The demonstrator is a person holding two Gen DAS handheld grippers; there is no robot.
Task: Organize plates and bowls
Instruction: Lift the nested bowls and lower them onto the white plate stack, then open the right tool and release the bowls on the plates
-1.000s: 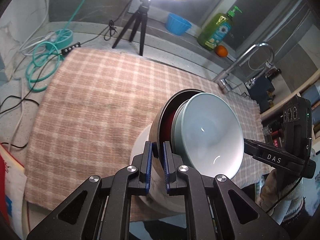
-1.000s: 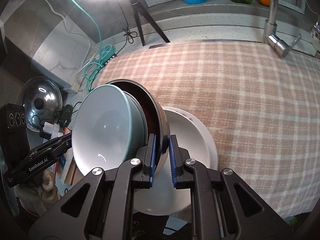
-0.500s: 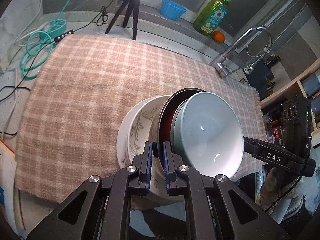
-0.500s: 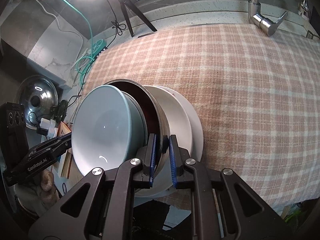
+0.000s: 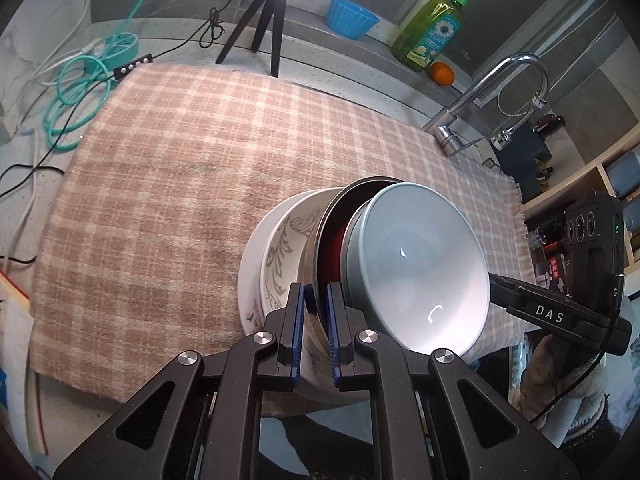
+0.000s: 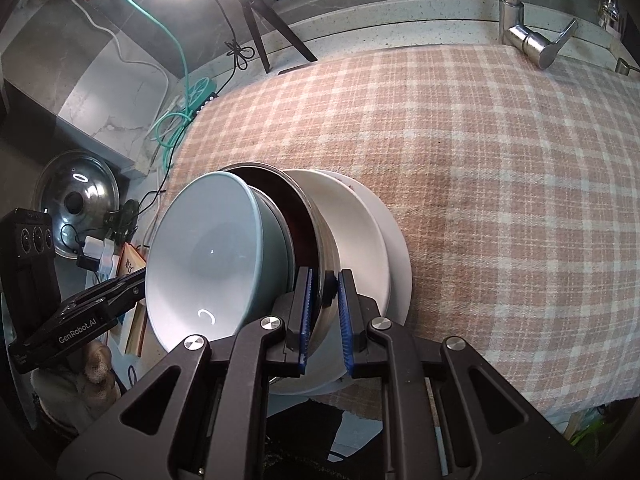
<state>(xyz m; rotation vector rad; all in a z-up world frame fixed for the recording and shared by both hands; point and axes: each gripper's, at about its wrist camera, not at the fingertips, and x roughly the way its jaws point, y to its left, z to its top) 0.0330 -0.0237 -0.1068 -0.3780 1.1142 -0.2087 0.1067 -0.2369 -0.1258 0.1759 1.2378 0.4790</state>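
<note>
Both grippers angle steeply down. Left gripper (image 5: 316,328) and right gripper (image 6: 325,316) each pinch the steel bowl's (image 6: 320,236) rim, pale bowl (image 5: 416,272) nested inside, over white dishes (image 6: 360,232).

We noted a glossy pale-blue glazed bowl (image 5: 416,268) nested in a polished steel bowl (image 6: 320,240). The white plate (image 6: 396,256) at lower centre looked smooth ceramic. The checked cloth (image 5: 192,184) appeared coarse and matt; the faucet (image 5: 492,92) at upper right, shiny chrome.

Speckled counter (image 5: 344,80) w/ checked cloth (image 5: 180,200); white plate (image 6: 400,276) on cloth edge.
</note>
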